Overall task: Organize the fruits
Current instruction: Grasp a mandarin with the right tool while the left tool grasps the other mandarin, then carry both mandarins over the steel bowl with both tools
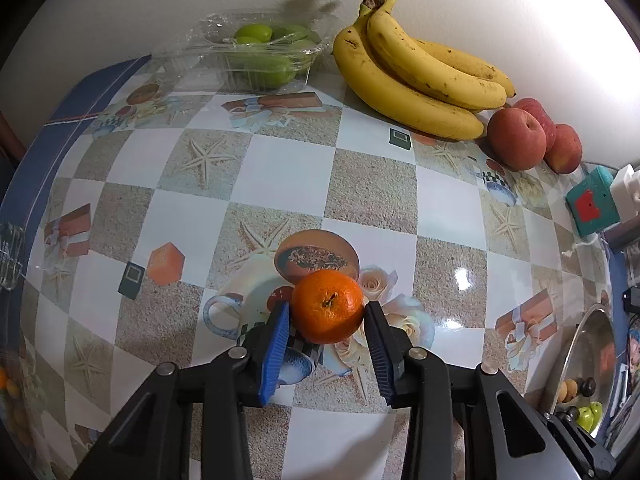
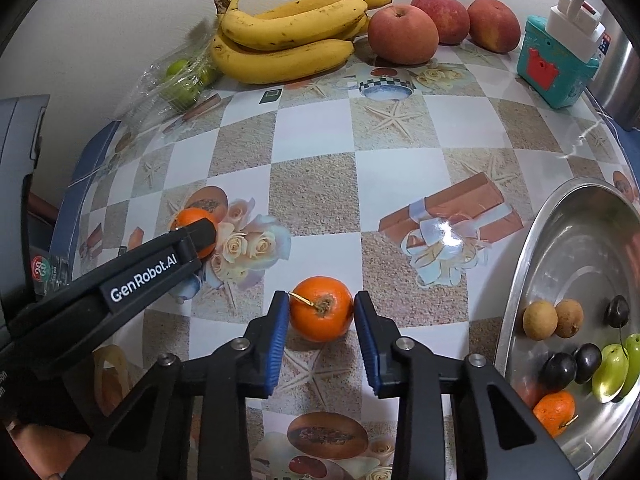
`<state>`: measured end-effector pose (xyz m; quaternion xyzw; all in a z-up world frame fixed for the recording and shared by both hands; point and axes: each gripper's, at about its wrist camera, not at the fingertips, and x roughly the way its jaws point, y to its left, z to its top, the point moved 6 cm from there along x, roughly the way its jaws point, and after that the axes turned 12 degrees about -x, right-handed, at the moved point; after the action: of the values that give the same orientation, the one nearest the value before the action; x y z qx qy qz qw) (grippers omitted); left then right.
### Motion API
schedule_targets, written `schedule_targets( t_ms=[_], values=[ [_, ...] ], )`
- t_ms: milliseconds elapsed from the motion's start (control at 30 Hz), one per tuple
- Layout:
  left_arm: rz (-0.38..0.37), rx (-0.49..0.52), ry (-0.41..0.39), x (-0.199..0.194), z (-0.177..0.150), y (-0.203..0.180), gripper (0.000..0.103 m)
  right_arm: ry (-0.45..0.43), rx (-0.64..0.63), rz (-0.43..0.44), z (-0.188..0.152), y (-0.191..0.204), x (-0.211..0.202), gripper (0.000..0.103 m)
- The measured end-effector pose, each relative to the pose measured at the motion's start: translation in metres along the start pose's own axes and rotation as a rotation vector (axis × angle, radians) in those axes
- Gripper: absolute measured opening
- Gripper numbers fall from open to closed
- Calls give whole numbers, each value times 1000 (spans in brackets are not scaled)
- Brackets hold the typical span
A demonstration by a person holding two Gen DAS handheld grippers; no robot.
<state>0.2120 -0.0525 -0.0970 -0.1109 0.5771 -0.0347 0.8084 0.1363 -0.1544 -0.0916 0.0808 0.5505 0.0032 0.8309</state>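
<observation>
Steel bowl [image 2: 520,280] rt of tangerine [image 2: 320,314]; bananas [image 2: 288,36], apples [image 2: 402,34] behind.

From my left wrist camera I see my left gripper [image 1: 327,314] with both blue pads against the sides of an orange tangerine [image 1: 327,306], its stem end facing the lens, over the patterned tablecloth [image 1: 288,172]. Against the wall behind lie a bunch of bananas [image 1: 416,76], three red apples [image 1: 532,138] just beside its right end, and a clear plastic box of green fruit [image 1: 256,54] to its left. At the right edge a teal box [image 1: 592,204] stands near the rim of a steel bowl [image 1: 580,356] holding small fruit.
</observation>
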Motion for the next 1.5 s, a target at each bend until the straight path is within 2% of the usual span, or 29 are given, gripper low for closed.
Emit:
schedule_targets(
  t_ms=[433,867,1133,1333,1500],
  values=[
    [5,-12,-3,-10,1,-2,40,-24,8,9,0,-2,-10,34],
    [0,-24,-65,-54,4,-10,40,-85,46,18,7,-12,-42,34],
    [-41,30,-108,-80,-4,-35,40,-116,63,1,9,-22,-60,34],
    [-59,91,-123,-90,-17,-60,40,-108,126,-34,0,-51,-64,34],
    [-86,173,-94,-89,-40,-93,40,-107,223,-86,-12,-96,-74,34]
  ],
)
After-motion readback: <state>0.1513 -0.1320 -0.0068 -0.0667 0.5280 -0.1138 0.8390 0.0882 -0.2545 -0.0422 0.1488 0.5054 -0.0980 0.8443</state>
